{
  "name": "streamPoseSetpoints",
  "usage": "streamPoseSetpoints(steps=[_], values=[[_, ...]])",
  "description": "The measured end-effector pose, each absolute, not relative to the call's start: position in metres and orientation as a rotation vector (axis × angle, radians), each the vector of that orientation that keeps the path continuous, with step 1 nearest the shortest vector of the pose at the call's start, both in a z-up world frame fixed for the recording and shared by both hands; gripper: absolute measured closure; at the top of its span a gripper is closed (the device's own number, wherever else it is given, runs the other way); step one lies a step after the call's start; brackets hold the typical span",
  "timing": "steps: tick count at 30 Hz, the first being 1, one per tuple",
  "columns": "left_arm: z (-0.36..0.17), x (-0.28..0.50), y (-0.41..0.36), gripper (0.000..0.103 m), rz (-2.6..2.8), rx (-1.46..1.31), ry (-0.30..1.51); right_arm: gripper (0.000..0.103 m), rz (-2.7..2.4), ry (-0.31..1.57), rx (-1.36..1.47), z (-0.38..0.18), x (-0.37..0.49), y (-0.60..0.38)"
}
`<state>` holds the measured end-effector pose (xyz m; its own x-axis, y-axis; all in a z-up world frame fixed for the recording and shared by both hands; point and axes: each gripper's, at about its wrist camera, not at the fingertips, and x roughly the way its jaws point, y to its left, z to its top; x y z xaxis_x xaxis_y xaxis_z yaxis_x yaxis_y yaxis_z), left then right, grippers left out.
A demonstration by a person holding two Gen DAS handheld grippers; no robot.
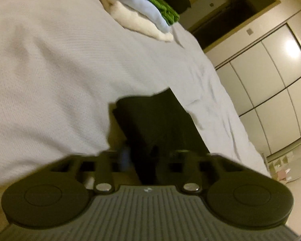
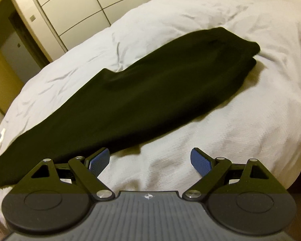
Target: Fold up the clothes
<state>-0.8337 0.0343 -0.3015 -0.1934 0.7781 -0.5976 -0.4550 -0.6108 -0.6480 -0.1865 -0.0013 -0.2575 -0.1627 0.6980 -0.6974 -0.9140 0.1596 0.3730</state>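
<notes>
the black garment point(image 2: 130, 100) lies stretched in a long band across the white bedcover point(image 2: 220, 130), one end folded over itself toward the far side of the bed, the other end running down to the left edge of the right wrist view. in the left wrist view the same dark cloth point(image 1: 156, 124) comes straight up between the fingers of the left gripper point(image 1: 142, 158), whose jaws are drawn in narrow and pinch an end of it; the picture is blurred there, so only a smear of one blue pad point(image 1: 124, 156) shows and the exact contact is hard to make out. the right gripper point(image 2: 150, 158) hangs just above the bedcover with its fingers spread wide and nothing between them; its left blue pad point(image 2: 99, 160) sits right at the near edge of the garment, though touch cannot be judged. at the far corner of the bed sits a pile of folded clothes point(image 1: 148, 14), white, pale blue and green, partly cut off by the frame. white wardrobe doors point(image 1: 271, 76) stand beyond the bed.
</notes>
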Motion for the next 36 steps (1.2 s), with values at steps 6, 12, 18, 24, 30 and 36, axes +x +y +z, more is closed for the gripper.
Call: streamPoseSetpoints(steps=[6,12,18,24,30,36], values=[[-0.23,-0.746,0.068,0.095,1.93,-0.802,-0.067,0.013,1.461,0.931,-0.263,-0.254,-0.161,-0.014],[-0.195,-0.576,0.102,0.092,1.603,-0.463,0.252,0.013,1.425,0.932,-0.204,-0.253,-0.132,-0.027],[-0.253,-0.458,0.11,0.073,1.328,-0.519,0.528,0.013,1.4,0.958,-0.158,-0.256,-0.121,-0.026],[-0.226,-0.501,0.064,0.064,1.278,-0.527,0.454,0.013,1.465,0.996,-0.105,-0.254,-0.134,-0.008],[-0.197,-0.589,0.06,0.069,1.468,-0.538,0.423,0.016,1.656,1.194,0.025,-0.263,-0.176,0.038],[-0.202,-0.637,0.074,0.068,1.509,-0.65,0.394,0.035,1.738,1.533,0.091,-0.296,-0.243,0.111]])
